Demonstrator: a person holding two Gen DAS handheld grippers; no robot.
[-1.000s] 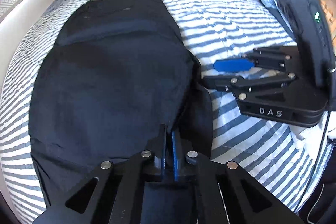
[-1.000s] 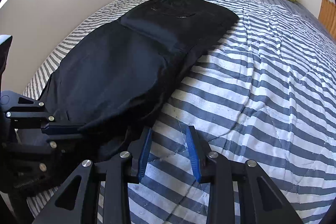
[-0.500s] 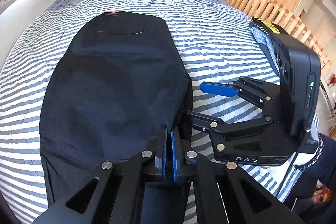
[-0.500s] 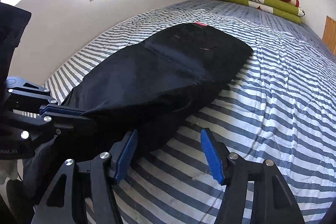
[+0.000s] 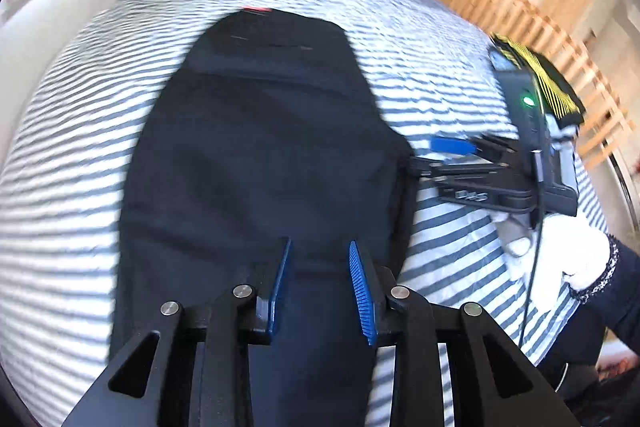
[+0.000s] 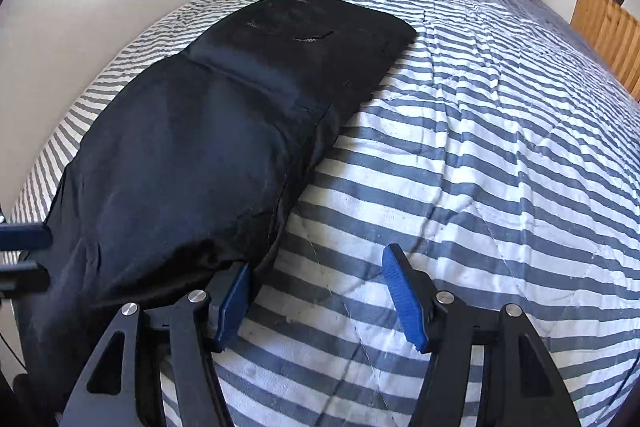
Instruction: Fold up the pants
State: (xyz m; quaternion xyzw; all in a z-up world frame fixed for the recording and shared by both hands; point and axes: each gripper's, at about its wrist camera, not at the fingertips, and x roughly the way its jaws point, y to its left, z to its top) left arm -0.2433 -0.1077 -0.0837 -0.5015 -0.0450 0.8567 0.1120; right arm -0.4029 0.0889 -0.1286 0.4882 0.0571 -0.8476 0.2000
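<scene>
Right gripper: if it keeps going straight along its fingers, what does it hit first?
Probably the striped bedspread: the open right gripper points over bare cover, the black pants beside its left finger. Depth is unclear.

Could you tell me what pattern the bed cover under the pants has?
Blue-grey and white stripes on the bed cover, clearest in the right wrist view.

- The left gripper (image 5: 318, 287), clamped on the pants (image 5: 260, 155) edge until half a second ago, now has its jaws apart with the fabric released
- The right gripper (image 6: 320, 299) jaws have spread wider; its left pad (image 6: 234, 301) now touches the pants edge
</scene>
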